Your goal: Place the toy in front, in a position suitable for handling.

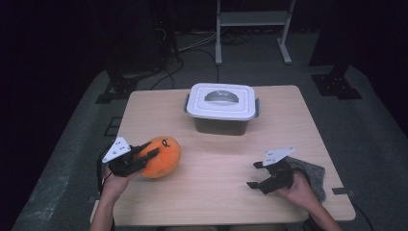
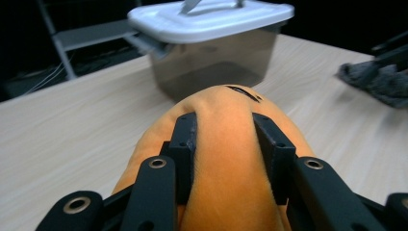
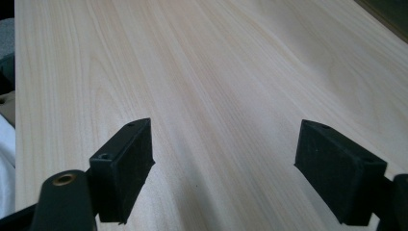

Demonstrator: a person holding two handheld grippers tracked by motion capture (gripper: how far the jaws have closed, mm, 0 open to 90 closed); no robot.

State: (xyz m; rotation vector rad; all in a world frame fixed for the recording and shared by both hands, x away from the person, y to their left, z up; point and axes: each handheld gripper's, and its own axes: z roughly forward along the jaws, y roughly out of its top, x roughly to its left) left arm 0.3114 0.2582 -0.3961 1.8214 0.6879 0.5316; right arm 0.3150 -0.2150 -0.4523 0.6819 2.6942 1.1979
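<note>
The left gripper pinches an orange plush toy, its black pads sunk into the soft body on either side so that a ridge of fabric bulges up between them. The toy sits at the near left of the wooden table, in the jaws, and whether its underside touches the tabletop I cannot tell. Beyond it, toward the far middle of the table, stands a smoky plastic storage box with its white lid shut and its handle folded flat. The right gripper rests low at the near right, jaws spread wide over bare wood with nothing between them, just beside a grey cloth.

The step in hand looks like carrying the grasped toy toward the box. Since the lid is on, the next move probably calls for the free right gripper to open the box before the toy can go in.
</note>
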